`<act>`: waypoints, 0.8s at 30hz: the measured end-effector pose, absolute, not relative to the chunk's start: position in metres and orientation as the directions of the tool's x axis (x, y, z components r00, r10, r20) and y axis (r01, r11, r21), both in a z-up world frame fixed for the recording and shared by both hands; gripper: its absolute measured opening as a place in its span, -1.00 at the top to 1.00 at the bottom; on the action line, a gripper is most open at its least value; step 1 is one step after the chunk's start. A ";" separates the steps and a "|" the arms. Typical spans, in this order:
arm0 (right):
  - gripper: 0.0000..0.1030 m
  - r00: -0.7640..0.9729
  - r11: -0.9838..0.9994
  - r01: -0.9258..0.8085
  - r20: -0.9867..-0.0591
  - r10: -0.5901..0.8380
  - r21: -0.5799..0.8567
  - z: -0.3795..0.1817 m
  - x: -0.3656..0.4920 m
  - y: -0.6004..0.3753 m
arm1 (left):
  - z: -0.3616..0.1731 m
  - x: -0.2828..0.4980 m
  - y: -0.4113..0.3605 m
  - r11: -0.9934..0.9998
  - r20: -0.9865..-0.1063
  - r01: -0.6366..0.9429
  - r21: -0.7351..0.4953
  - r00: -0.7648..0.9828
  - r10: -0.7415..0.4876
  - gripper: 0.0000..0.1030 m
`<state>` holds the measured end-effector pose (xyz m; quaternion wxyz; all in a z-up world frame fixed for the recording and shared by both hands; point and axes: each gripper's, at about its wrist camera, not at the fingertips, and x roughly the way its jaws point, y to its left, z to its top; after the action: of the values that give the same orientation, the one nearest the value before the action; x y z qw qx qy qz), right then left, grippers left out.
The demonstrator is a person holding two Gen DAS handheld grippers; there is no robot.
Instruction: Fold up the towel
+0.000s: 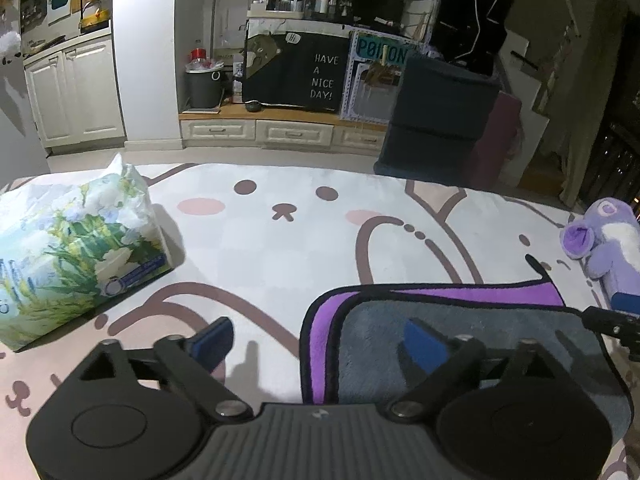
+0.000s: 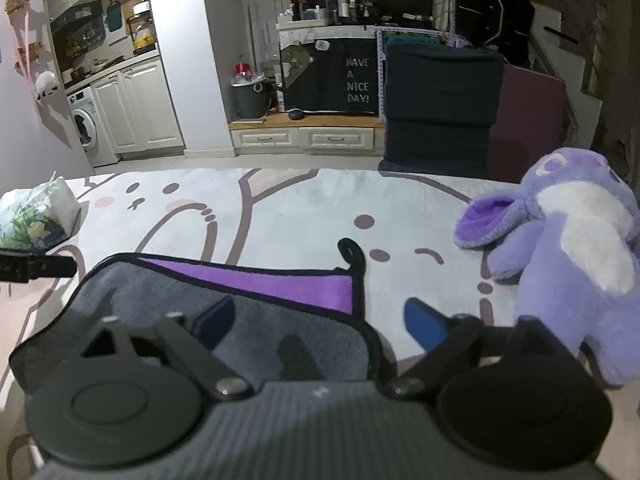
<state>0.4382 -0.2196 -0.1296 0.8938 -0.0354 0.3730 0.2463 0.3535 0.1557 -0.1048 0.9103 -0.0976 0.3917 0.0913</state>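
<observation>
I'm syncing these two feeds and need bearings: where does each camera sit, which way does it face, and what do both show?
Left wrist: on the left tool, low over the mat, facing the room's far cabinets; its own open fingers straddle the towel's left edge, tissue pack to the left.
Right wrist: on the right tool, same heading; its open fingers straddle the towel's right edge, plush to the right.
Shared: towel, mat, tissue pack, plush, and each view catches the other tool at its edge.

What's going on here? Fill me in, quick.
A person holds a tool in each hand over a gray and purple towel already folded on the bunny-print cover. The left tool and right tool are both open, holding nothing. A tissue pack and purple plush toy lie alongside.
</observation>
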 end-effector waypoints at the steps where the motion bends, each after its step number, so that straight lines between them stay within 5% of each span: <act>1: -0.96 0.595 0.876 -0.466 -0.687 0.416 0.126 -0.129 0.439 -0.220 | -0.104 0.352 0.155 0.965 -0.733 -0.242 -0.102 0.674 0.091 -0.91; 24: -0.99 0.596 0.882 -0.431 -0.672 0.439 0.194 -0.079 0.395 -0.236 | -0.057 0.304 0.141 0.958 -0.720 -0.259 -0.120 0.687 0.096 -1.00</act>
<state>0.3952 -0.2355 -0.0787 0.8933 0.0056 0.3778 0.2433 0.3040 0.1410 -0.0569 0.9123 -0.1065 0.3833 0.0973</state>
